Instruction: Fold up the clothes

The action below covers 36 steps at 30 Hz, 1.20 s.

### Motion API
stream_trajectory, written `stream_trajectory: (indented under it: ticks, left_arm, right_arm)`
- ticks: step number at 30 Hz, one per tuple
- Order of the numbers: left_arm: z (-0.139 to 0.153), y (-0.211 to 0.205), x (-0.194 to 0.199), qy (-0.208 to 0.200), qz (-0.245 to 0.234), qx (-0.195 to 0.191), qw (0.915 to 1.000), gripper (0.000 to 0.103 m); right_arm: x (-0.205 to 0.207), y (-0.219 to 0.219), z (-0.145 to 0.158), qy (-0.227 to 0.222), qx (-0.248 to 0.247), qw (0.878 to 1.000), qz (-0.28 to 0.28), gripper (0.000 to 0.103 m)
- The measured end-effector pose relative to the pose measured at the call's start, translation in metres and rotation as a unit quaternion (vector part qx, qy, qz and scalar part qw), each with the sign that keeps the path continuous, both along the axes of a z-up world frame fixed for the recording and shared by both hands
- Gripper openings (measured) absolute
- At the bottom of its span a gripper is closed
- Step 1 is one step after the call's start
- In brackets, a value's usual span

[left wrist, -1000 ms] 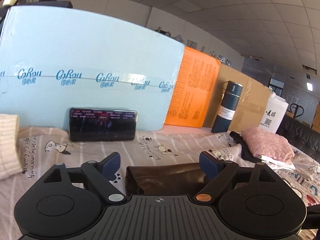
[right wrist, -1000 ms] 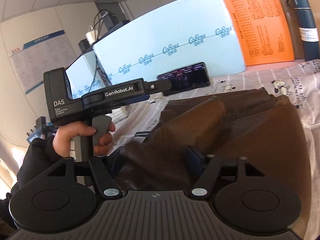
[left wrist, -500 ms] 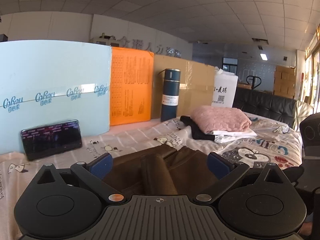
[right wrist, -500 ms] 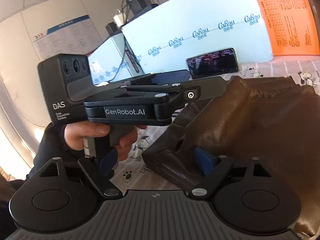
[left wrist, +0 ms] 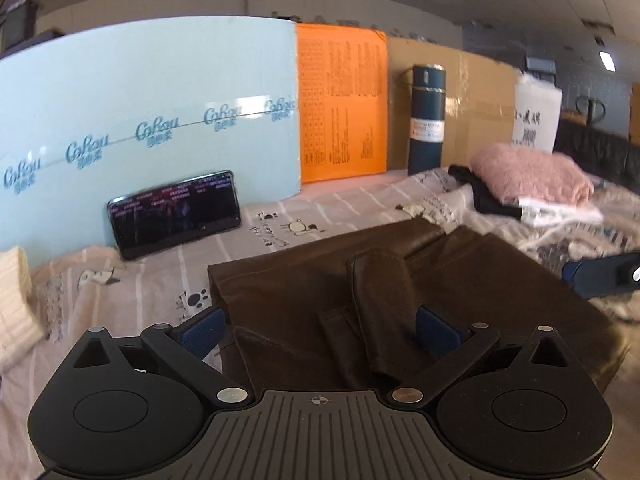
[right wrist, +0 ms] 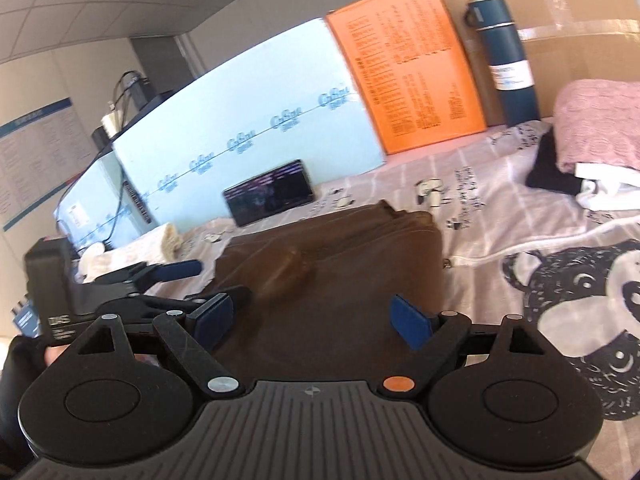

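The left gripper [left wrist: 318,326] has its jaws spread wide, and the brown leather-like garment [left wrist: 472,280] lies between its blue pads [left wrist: 200,330]; a raised fold of the cloth stands up in the gap, just beside the right-hand pad, but the pads do not pinch it, and whether they brush the fabric cannot be told. The right gripper [right wrist: 312,318] is likewise wide open, holding nothing, its pads hovering above the near edge of the same garment [right wrist: 360,248], which lies folded into a rough rectangle on the cartoon-printed sheet [right wrist: 500,184] directly ahead of both tools. In the right wrist view the left gripper [right wrist: 168,276] appears at the left edge of the garment, with a hand [right wrist: 52,354] in a dark sleeve on its grip; in the left wrist view a blue finger of the right gripper [left wrist: 600,274] shows at the garment's right side. Farther back a phone [left wrist: 176,214] leans against a pale blue board [left wrist: 140,92], with an orange sheet [left wrist: 342,104] and cardboard [left wrist: 476,92] beside it. A dark blue flask [left wrist: 427,118] stands upright and capped before the cardboard; its contents are hidden. To the right a pink folded garment [left wrist: 532,174] lies on top of black and white ones, and a cream knitted piece [left wrist: 14,296] lies at the far left.
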<state>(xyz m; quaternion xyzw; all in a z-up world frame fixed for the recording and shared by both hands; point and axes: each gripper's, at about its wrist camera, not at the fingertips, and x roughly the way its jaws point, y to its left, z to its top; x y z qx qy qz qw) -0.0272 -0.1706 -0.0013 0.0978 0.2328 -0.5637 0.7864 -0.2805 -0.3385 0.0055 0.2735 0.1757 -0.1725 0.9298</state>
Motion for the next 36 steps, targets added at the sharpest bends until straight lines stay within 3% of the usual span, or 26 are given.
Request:
stream_trajectory:
  ticks: [2,4,7,13,19,25,36]
  left_arm:
    - [0.004,0.020,0.008,0.070,0.026,-0.029,0.9968,0.103]
    - [0.003,0.044,0.014,0.144,0.054,-0.055,0.9866,0.103]
    - [-0.007,0.076,0.020,0.242,0.088,-0.076,0.9633,0.103]
    - [-0.034,0.117,0.012,0.370,0.115,-0.069,0.9192,0.103]
    - [-0.040,0.118,-0.004,0.395,0.091,-0.067,0.9118,0.103]
    - [-0.041,0.101,-0.007,0.394,0.088,-0.053,0.9133,0.103]
    - [-0.048,0.079,0.015,0.429,0.124,-0.107,0.8883,0.103]
  right_arm:
    - [-0.006,-0.009,-0.004,0.005,0.014,1.000,-0.018,0.086]
    - [-0.009,-0.016,-0.006,0.008,0.021,0.999,-0.029,0.086]
    - [-0.008,-0.023,-0.007,0.012,0.029,0.999,-0.038,0.090]
    - [0.000,-0.038,-0.010,0.017,0.071,0.997,-0.038,0.093]
    - [0.011,-0.052,-0.014,0.021,0.125,0.991,-0.034,0.093]
    - [0.029,-0.055,-0.019,0.052,0.144,0.988,-0.029,0.093]
    - [0.047,-0.058,-0.022,0.069,0.131,0.989,-0.028,0.095]
